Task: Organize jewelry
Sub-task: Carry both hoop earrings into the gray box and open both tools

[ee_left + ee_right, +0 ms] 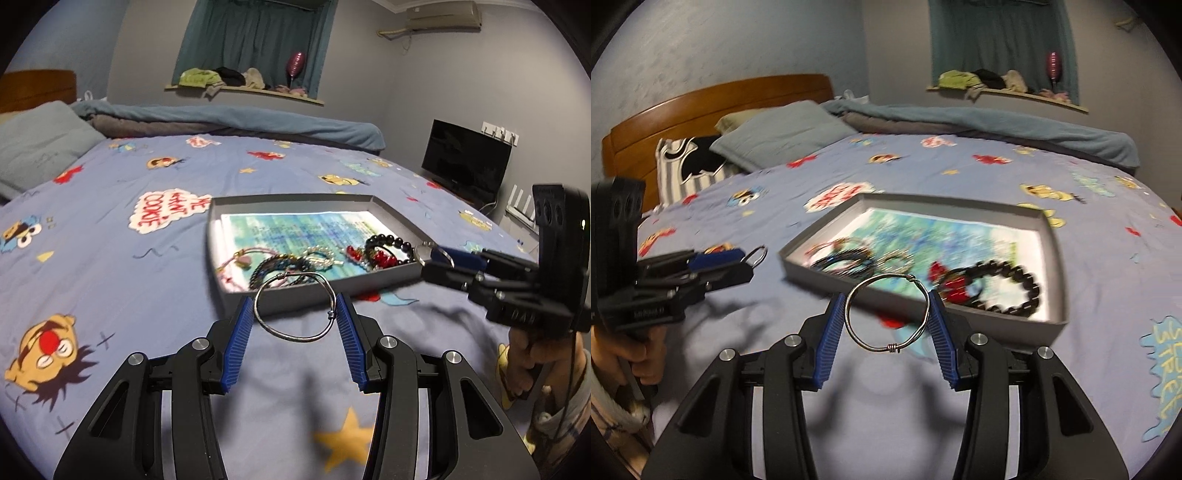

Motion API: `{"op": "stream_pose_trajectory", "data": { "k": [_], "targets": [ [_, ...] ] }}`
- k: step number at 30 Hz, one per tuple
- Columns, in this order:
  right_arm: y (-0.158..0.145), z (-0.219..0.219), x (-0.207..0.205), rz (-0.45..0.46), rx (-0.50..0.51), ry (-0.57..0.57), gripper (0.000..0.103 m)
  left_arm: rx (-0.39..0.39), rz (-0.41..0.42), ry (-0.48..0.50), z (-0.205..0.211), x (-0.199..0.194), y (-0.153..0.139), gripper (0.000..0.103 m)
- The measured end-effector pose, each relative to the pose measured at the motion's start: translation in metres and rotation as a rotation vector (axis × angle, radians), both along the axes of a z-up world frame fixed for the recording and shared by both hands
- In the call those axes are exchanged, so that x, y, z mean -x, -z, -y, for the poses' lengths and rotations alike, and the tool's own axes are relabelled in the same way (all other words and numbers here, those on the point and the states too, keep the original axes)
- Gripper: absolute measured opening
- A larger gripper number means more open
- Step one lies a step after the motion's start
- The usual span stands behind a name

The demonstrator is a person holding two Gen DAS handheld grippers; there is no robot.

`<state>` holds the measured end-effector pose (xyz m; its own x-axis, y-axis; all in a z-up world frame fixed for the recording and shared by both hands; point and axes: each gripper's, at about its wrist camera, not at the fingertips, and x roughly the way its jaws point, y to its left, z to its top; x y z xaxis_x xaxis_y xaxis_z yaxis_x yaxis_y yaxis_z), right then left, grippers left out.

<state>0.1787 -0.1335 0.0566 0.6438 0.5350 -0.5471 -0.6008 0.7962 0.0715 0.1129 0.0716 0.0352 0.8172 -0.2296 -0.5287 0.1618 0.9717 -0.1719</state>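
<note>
Left wrist view: left tool (294, 308) grips a thin silver wire bangle (295, 307); right tool (430, 257) pinches another metal ring (432, 254) beside the grey cardboard tray (391, 273).

The bedsheet (147, 184) carried the clearest lettering. In the left wrist view, left of centre, a white cloud-shaped patch (168, 212) bore red capitals, upside down to the camera, reading "ME WANT COOKIE". In the right wrist view, at the lower right edge, a light blue patch (1165, 373) on the same sheet held yellow capitals running downward; "STREET" could be made out, the word beside it only partly. The red print on the white patch above the tray in that view was too blurred to read. Embossed letters on the black gripper body at the right edge of the left wrist view were not legible.
</note>
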Motion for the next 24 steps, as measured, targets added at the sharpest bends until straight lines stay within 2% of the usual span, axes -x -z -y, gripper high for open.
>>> {"op": "stream_pose_trajectory", "data": {
  "k": [13, 24],
  "targets": [
    [-0.002, 0.019, -0.038, 0.019, -0.02, 0.081, 0.045, -0.017, 0.024, 0.004, 0.021, -0.038, -0.001, 0.048],
    [0.01, 0.027, -0.069, -0.011, -0.04, 0.152, 0.045, 0.005, 0.025, -0.009, 0.023, -0.073, 0.003, 0.048]
  ]
}}
